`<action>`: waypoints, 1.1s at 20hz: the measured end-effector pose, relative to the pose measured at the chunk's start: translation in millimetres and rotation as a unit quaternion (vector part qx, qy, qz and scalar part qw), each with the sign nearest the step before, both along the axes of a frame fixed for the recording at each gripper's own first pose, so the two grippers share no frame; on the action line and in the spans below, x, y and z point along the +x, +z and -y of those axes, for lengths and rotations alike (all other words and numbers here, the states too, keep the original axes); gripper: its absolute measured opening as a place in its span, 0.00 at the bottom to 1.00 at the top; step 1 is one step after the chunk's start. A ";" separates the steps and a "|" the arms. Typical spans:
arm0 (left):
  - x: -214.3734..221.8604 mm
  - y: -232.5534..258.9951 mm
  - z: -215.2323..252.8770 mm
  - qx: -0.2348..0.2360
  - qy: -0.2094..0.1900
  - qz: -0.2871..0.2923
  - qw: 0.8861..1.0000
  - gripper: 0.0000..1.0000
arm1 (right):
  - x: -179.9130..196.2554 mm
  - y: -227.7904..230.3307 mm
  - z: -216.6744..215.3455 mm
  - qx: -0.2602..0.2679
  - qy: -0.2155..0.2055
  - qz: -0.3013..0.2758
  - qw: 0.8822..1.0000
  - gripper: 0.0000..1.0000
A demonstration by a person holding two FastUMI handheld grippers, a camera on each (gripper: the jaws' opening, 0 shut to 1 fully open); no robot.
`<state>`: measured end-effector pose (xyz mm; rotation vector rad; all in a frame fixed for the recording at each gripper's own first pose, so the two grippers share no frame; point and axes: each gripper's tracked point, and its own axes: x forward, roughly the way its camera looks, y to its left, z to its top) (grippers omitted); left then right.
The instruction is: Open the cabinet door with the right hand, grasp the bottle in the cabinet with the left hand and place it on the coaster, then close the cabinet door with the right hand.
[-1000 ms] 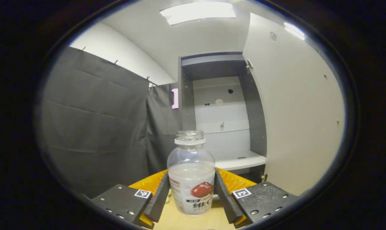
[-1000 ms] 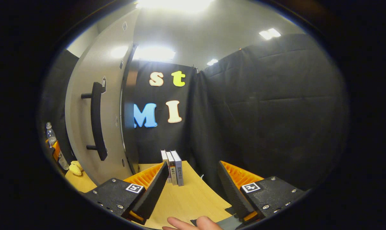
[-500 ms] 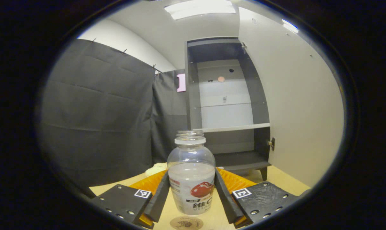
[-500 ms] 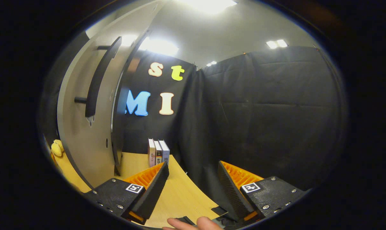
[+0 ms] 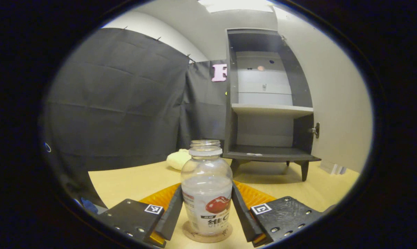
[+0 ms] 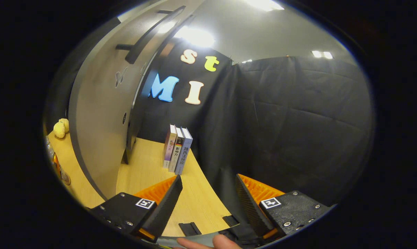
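In the left gripper view a clear bottle with a red-fruit label and no cap stands upright on a round brown coaster on the wooden table. My left gripper is shut on the bottle, one finger pressing each side. Behind it the dark cabinet stands with its door swung wide to the right. In the right gripper view my right gripper is open and holds nothing; the door's outer face with its long black handle rises at the left.
Three books stand upright on the table by the cabinet's foot. A pale yellow soft toy lies left of the cabinet and shows as a yellow toy past the door's edge. A fingertip shows at the bottom.
My left gripper has lowered the bottle from in front of the cabinet down onto the coaster. My right gripper has dropped and tilted, so the door handle now sits higher in its view.
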<state>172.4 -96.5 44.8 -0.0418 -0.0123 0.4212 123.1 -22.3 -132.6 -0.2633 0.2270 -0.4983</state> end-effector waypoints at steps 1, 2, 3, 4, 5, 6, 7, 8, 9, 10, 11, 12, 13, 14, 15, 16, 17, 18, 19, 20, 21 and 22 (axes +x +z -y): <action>0.8 2.4 0.2 0.012 -0.003 0.001 1.000 0.75 | 1.5 -3.0 -2.8 0.005 0.002 0.000 1.000 0.96; 2.2 -4.5 -1.4 0.017 -0.009 -0.004 1.000 0.77 | 3.4 -5.5 -5.5 0.010 0.005 -0.001 1.000 0.95; 1.8 -4.7 -2.2 0.022 -0.012 -0.005 1.000 0.77 | 3.8 -7.6 -7.3 0.011 0.004 -0.004 1.000 0.95; 2.0 -4.2 -3.5 0.027 -0.009 -0.005 1.000 0.75 | 4.8 -10.6 -7.2 0.013 0.004 -0.007 1.000 0.96; 1.6 -3.3 -4.8 0.030 -0.007 -0.002 1.000 0.77 | 4.7 -12.5 -8.5 0.016 0.004 -0.010 1.000 0.96; -0.5 -3.9 -5.3 0.031 -0.007 0.001 0.999 0.85 | 5.3 -14.3 -10.2 0.018 0.006 -0.014 1.000 0.95; -1.8 -3.6 -6.3 0.030 -0.004 0.004 1.000 0.89 | 4.8 -13.6 -11.8 0.018 0.009 -0.015 1.000 0.95; -0.7 -3.0 -4.9 0.026 -0.002 0.007 1.000 0.92 | 4.8 -13.0 -13.1 0.017 0.011 -0.015 1.000 0.96; 0.6 -1.9 -4.4 0.023 -0.004 0.006 1.000 0.92 | 4.0 -12.0 -14.3 0.016 0.014 -0.015 1.000 0.95; 1.3 1.0 -7.2 0.022 -0.003 0.009 1.000 0.91 | 2.8 -11.9 -14.8 0.016 0.016 -0.015 1.000 0.96; 1.0 7.8 -8.7 0.023 0.000 0.012 1.000 0.89 | 1.7 -11.8 -15.2 0.017 0.017 -0.015 1.000 0.96; 2.1 14.7 -9.2 0.025 0.001 0.017 1.000 0.87 | 0.6 -10.9 -14.6 0.019 0.017 -0.014 1.000 0.96; 3.4 22.0 -9.0 0.027 -0.002 0.022 0.999 0.89 | -0.9 -8.7 -14.1 0.023 0.017 -0.011 1.000 0.96; 4.4 31.4 -10.1 0.027 -0.007 0.028 0.999 0.92 | -2.1 -7.4 -12.9 0.029 0.015 -0.007 0.999 0.95; 5.9 40.8 -10.2 0.029 -0.013 0.032 0.999 0.89 | -3.7 -5.8 -11.0 0.036 0.012 -0.004 0.999 0.95; 7.0 47.6 -12.6 0.032 -0.015 0.033 0.999 0.89 | -4.0 -5.8 -8.4 0.042 0.009 -0.002 0.999 0.95; 7.8 55.3 -14.1 0.035 -0.016 0.038 0.999 0.87 | -5.5 -5.0 -6.7 0.048 0.005 0.000 0.999 0.95; 9.0 64.6 -13.3 0.038 -0.017 0.042 0.998 0.87 | -6.0 -4.2 -5.8 0.054 0.005 0.001 0.999 0.95; 10.1 73.8 -12.0 0.041 -0.018 0.045 0.998 0.89 | -7.4 -1.6 -5.0 0.058 0.005 0.005 0.998 0.95; 10.2 85.8 -10.8 0.046 -0.017 0.048 0.998 0.89 | -6.8 1.9 -4.2 0.062 0.007 0.009 0.998 0.96; 9.4 100.7 -7.7 0.050 -0.018 0.051 0.997 0.89 | -5.8 4.4 -4.7 0.067 0.010 0.012 0.998 0.96; 6.4 116.0 -5.3 0.053 -0.021 0.057 0.997 0.89 | -5.0 4.2 -4.5 0.071 0.013 0.010 0.997 0.96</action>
